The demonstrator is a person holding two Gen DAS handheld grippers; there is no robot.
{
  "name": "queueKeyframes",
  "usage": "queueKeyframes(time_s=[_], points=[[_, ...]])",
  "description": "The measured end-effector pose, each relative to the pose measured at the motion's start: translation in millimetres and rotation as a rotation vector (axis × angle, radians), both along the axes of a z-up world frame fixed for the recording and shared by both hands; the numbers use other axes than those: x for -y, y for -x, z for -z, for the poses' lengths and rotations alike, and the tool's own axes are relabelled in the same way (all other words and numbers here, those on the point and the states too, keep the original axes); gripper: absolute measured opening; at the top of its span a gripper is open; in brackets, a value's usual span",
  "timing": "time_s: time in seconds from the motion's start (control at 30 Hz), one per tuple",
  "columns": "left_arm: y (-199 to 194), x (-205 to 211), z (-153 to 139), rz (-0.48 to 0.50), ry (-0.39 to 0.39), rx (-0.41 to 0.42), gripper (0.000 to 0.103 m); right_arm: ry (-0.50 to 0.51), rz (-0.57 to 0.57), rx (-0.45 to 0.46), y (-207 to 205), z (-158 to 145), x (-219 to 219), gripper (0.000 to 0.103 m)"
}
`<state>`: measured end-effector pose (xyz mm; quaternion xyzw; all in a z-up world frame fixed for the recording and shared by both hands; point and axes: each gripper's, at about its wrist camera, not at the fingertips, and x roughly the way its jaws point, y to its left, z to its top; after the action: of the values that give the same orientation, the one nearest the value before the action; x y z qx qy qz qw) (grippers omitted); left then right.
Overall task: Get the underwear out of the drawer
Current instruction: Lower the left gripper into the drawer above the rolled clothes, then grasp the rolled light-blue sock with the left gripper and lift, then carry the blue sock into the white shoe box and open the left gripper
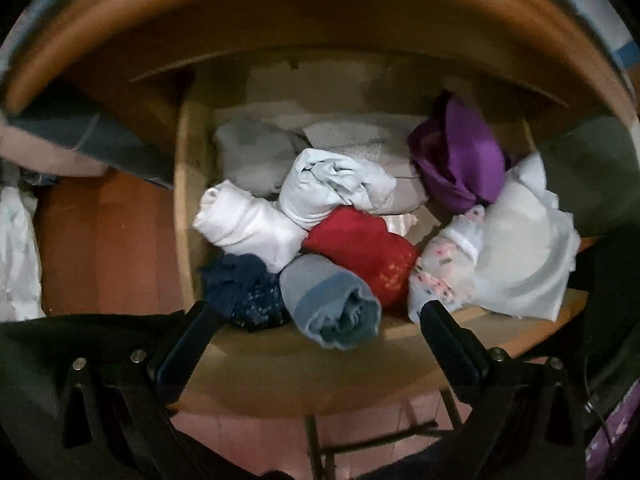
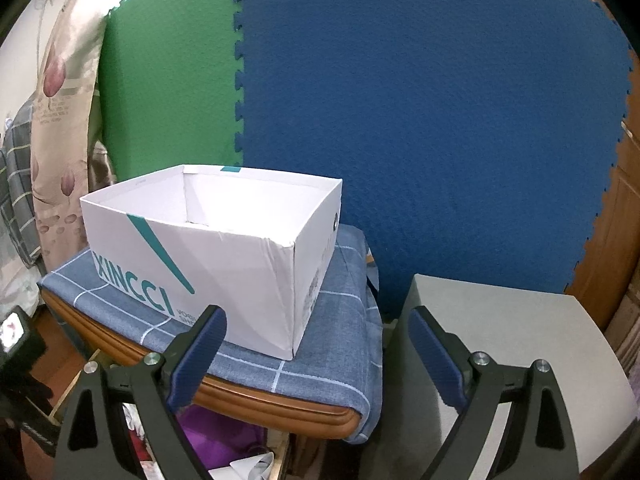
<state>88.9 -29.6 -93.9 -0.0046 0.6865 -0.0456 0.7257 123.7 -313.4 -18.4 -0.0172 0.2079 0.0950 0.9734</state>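
Note:
In the left wrist view an open wooden drawer [image 1: 185,208] holds several rolled and bunched underwear pieces: a grey-blue roll [image 1: 332,304] at the front, a red one [image 1: 364,252], a navy one [image 1: 240,288], a white roll [image 1: 248,228], a pale blue one [image 1: 332,184], a purple one [image 1: 460,160] and a floral white bundle [image 1: 452,264]. My left gripper [image 1: 312,312] is open just above the front of the drawer, with the grey-blue roll between its fingers. My right gripper [image 2: 316,320] is open and empty, facing a white cardboard box [image 2: 224,256].
The tabletop edge [image 1: 280,20] overhangs the drawer. The white box stands on a blue checked cloth [image 2: 340,320] over the table. A grey surface [image 2: 500,340] lies to the right. Blue and green foam mats [image 2: 400,120] cover the wall. The purple piece shows below [image 2: 224,436].

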Motion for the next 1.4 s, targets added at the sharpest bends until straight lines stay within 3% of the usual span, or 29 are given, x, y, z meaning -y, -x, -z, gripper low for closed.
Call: queueKeyframes(time_s=[0.27,0.37,0.43,0.47,0.5,0.53,0.6,0.7,1.03,1.2,1.4], points=[[-5.7,1.9,36.4,0.060,0.060,-0.115,0.101,0.027,-0.001,-0.023,-5.0,2.6,-4.4,0.095],[-2.6,0.3,48.2,0.071,0.037,-0.146,0.101,0.044,-0.004,-0.033,-7.3,4.8,-7.9,0.095],[-0.8,-1.1,55.4,0.065,0.067,-0.171,0.096,0.054,-0.005,-0.034,-7.6,5.7,-9.8,0.095],[1.4,-2.5,59.3,0.057,0.088,-0.181,0.079,0.058,-0.006,-0.034,-7.3,6.0,-10.7,0.095],[2.9,-3.5,62.5,0.053,0.098,-0.188,0.051,0.062,-0.006,-0.035,-7.2,6.3,-11.5,0.095],[4.2,-5.3,67.7,0.046,0.099,-0.201,0.042,0.066,-0.006,-0.036,-7.7,6.4,-12.4,0.095],[7.9,-13.2,68.8,0.001,0.116,-0.175,0.031,0.072,-0.005,-0.038,-7.9,7.0,-13.4,0.095],[14.8,-15.8,61.9,-0.001,0.108,-0.141,0.026,0.074,-0.005,-0.039,-7.7,7.3,-14.3,0.095],[60.0,-28.9,-8.6,-0.051,0.249,0.074,0.026,0.040,0.003,-0.042,-9.1,6.6,-8.7,0.095],[70.5,-21.8,-66.4,-0.018,0.284,0.189,0.026,0.025,0.011,-0.038,-9.6,6.0,-4.7,0.095],[56.6,-3.4,-159.1,0.053,0.326,0.356,0.026,-0.040,0.032,-0.043,-11.6,4.7,8.7,0.095]])
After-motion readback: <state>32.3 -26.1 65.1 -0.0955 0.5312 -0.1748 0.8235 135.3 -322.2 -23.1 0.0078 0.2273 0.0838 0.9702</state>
